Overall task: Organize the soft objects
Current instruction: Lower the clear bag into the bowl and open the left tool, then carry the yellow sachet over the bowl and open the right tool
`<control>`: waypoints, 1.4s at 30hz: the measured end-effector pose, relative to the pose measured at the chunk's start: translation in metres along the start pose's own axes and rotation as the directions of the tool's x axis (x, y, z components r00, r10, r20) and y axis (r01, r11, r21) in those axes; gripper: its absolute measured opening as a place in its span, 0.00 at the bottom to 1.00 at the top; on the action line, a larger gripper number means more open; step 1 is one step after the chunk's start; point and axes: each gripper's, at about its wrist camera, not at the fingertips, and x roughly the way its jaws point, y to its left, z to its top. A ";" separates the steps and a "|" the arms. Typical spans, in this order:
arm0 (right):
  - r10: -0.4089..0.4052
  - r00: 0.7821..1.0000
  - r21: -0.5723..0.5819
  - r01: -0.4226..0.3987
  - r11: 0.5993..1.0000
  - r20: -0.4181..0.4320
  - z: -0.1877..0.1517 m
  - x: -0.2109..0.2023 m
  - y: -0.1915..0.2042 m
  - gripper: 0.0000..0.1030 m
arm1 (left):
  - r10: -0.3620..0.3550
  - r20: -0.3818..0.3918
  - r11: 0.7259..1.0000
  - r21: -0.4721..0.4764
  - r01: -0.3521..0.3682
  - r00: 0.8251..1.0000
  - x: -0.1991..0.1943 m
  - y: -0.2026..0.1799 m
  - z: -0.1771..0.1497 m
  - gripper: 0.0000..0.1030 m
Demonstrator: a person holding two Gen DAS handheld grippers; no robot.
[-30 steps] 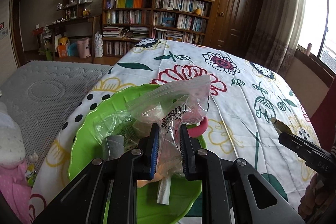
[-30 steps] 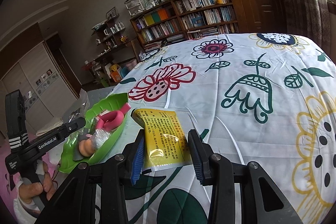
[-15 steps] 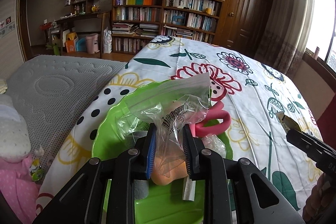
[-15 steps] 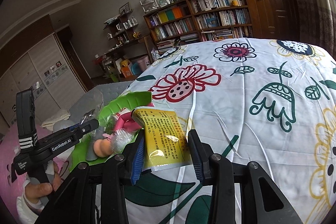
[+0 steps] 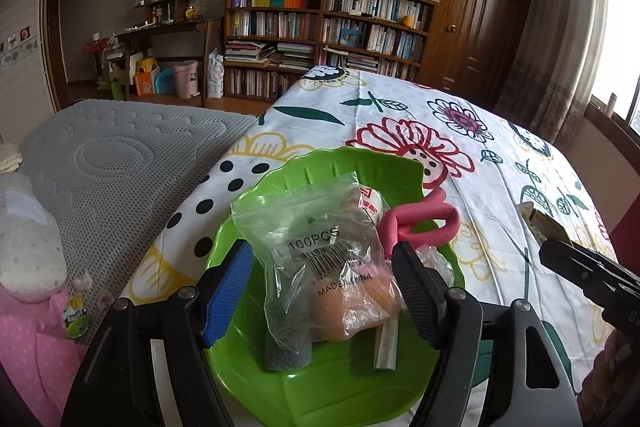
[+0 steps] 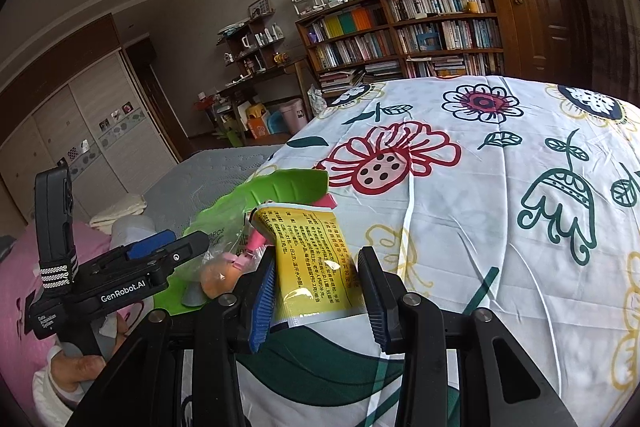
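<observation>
A floral-printed white bedspread (image 5: 460, 163) is covering the bed and carrying a shallow lime-green plastic tray (image 5: 320, 383) near its left edge, where soft items are being collected. A clear zip-top plastic bag printed "100PCS" (image 5: 320, 247) is lying in the tray over an orange foam ball (image 5: 348, 311), beside a pink foam loop (image 5: 420, 223). The left gripper (image 5: 324, 291) is hanging over the bag, fingers spread apart and empty. The right gripper (image 6: 320, 291) is gripping a flat yellow printed sachet (image 6: 316, 259), likely bound for the tray.
</observation>
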 end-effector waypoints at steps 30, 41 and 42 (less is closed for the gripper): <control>0.069 0.996 -0.140 -0.078 0.987 -0.064 0.013 0.060 0.060 0.41 | 0.069 0.033 0.997 -0.019 -0.069 0.997 -0.023 0.025 -0.002 0.78; 0.060 0.993 -0.192 -0.080 0.978 -0.105 0.007 0.076 0.069 0.57 | 0.103 0.028 0.994 -0.033 -0.102 0.994 -0.021 0.035 -0.002 0.78; 0.061 0.992 -0.192 -0.080 0.978 -0.107 0.007 0.076 0.069 0.57 | 0.104 0.027 0.994 -0.034 -0.103 0.994 -0.021 0.036 -0.002 0.78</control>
